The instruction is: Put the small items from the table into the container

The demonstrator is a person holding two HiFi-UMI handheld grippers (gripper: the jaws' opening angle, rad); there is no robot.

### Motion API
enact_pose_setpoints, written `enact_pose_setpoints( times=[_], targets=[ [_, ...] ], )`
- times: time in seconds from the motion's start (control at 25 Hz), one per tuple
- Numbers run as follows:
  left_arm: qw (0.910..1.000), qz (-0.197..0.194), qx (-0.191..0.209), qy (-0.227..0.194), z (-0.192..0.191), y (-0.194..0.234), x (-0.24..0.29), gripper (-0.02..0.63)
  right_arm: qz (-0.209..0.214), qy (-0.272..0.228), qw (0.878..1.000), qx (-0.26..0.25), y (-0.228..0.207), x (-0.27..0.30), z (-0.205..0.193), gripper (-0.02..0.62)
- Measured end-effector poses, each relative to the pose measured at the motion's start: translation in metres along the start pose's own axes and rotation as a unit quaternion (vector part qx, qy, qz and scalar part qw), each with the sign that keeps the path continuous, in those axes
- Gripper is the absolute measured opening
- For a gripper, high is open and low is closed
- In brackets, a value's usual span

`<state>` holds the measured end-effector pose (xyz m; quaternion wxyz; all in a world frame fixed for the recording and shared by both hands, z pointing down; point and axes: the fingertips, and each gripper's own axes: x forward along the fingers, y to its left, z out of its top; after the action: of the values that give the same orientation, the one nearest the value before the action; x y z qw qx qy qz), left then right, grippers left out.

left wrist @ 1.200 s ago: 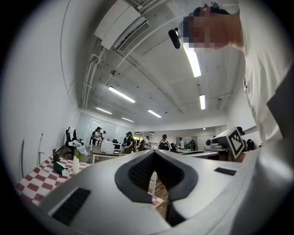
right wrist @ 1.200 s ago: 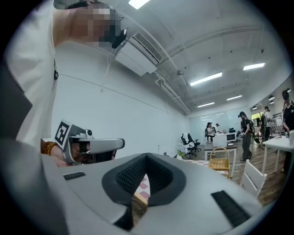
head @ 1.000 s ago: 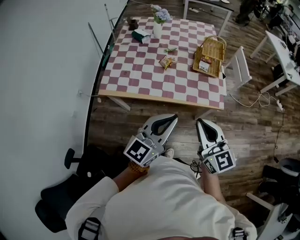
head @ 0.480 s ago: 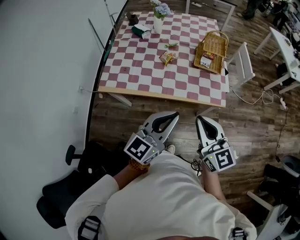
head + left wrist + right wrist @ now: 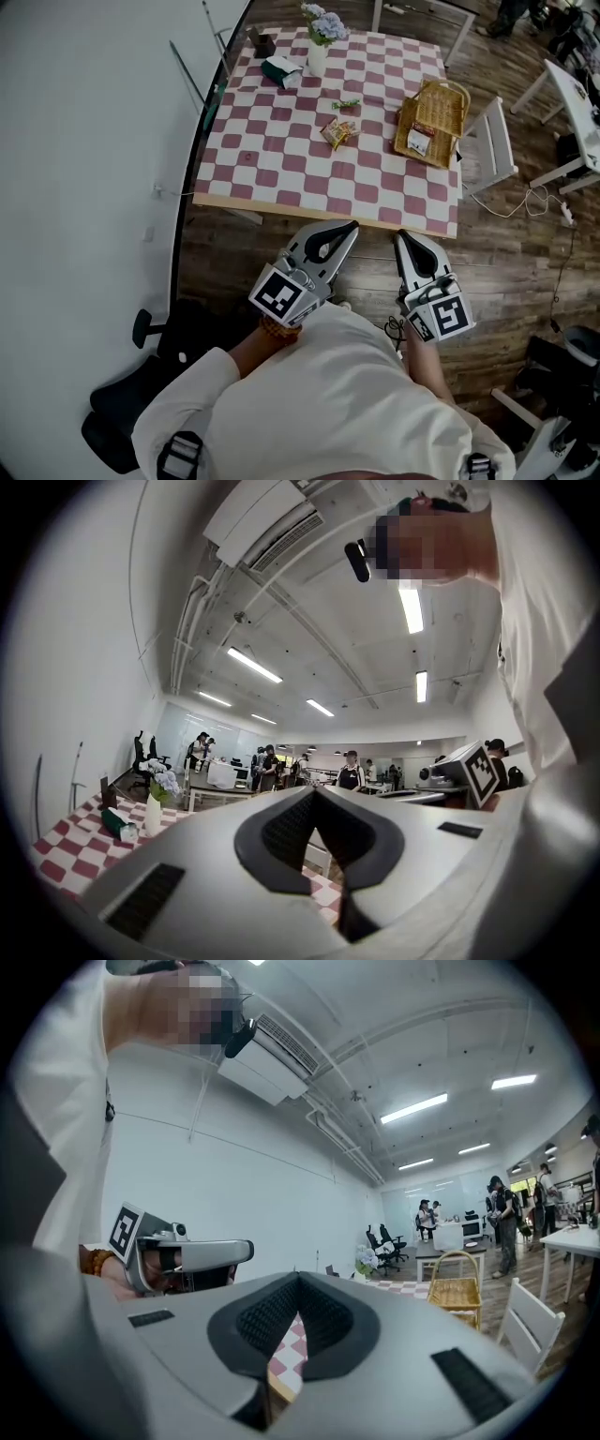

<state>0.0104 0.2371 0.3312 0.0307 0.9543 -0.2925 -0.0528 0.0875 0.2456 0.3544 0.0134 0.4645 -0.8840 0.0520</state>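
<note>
A wicker basket [image 5: 433,120] stands near the right edge of the red-and-white checked table [image 5: 281,178] and holds a white packet [image 5: 419,142]. A snack packet [image 5: 338,132] and a small green item [image 5: 345,103] lie on the cloth left of it. My left gripper [image 5: 351,226] and right gripper [image 5: 400,235] hang side by side just short of the table's near edge, both shut and empty. In the right gripper view the basket [image 5: 455,1290] shows beyond the shut jaw tips [image 5: 298,1277]. The left gripper [image 5: 314,790] also has its jaws together.
At the table's far end stand a vase of flowers [image 5: 319,42], a green-and-white box [image 5: 281,69] and a dark cup [image 5: 265,44]. A white chair [image 5: 492,141] stands right of the table. A cable [image 5: 525,202] trails on the wooden floor. A white wall runs along the left.
Both grippers have moved forward toward the table's near edge, still shut. The table sits nearer to them in the head view.
</note>
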Motion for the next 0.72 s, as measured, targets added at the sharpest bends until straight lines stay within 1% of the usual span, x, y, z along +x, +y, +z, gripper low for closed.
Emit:
enact_pose_setpoints(
  times=[0.2, 0.48, 0.56, 0.64, 0.72],
  targets=[
    [1.0000, -0.008, -0.002, -0.005, 0.004, 0.071, 0.024, 0.023, -0.008, 0.001, 1.000, -0.019, -0.024, 0.073, 0.012, 0.003],
    [0.9997, -0.021, 0.000, -0.012, 0.020, 0.171, 0.056, 0.023, -0.019, -0.011, 0.999, -0.032, -0.051, 0.174, 0.038, 0.003],
    [0.9997, -0.024, -0.002, -0.008, 0.022, 0.193, 0.062, 0.023, -0.022, -0.011, 0.999, -0.033, -0.057, 0.195, 0.041, 0.003],
    [0.9996, -0.026, -0.010, 0.008, 0.020, 0.210, 0.066, 0.023, -0.024, -0.010, 0.999, -0.034, -0.062, 0.214, 0.042, 0.003],
    [0.9996, -0.028, -0.009, 0.006, 0.018, 0.224, 0.069, 0.023, -0.024, -0.008, 0.999, -0.035, -0.065, 0.229, 0.042, 0.003]
  ],
)
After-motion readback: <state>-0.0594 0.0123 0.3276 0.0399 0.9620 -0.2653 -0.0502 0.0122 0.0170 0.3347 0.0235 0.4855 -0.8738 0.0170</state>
